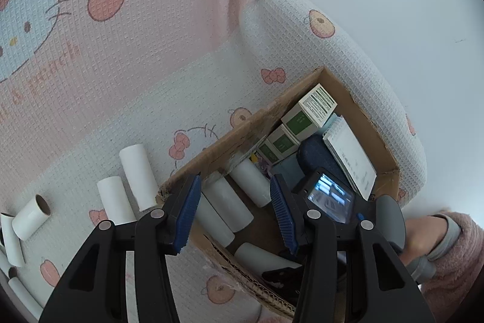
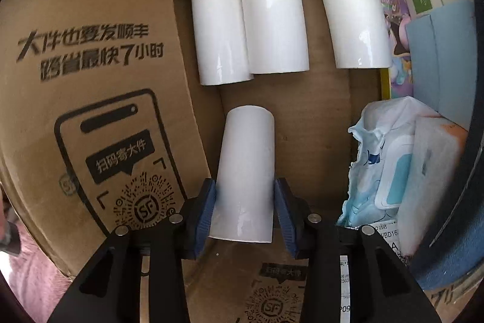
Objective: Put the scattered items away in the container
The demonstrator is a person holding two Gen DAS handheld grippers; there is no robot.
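- The right gripper (image 2: 245, 206) is clamped on a white tube (image 2: 245, 171) inside the cardboard box (image 2: 90, 65); the tube's long axis points straight ahead of the gripper.
- The left gripper (image 1: 234, 214) has its fingers apart, holding nothing, above the box rim (image 1: 242, 129).

We see our right gripper (image 2: 245, 209) inside the cardboard box (image 2: 90, 56), its blue pads (image 2: 205, 209) pressed on both sides of a white tube (image 2: 245, 171). Beyond that tube, three more white tubes (image 2: 272, 11) lie side by side against the far wall. To the tube's right sits a wipes pack (image 2: 390, 168).
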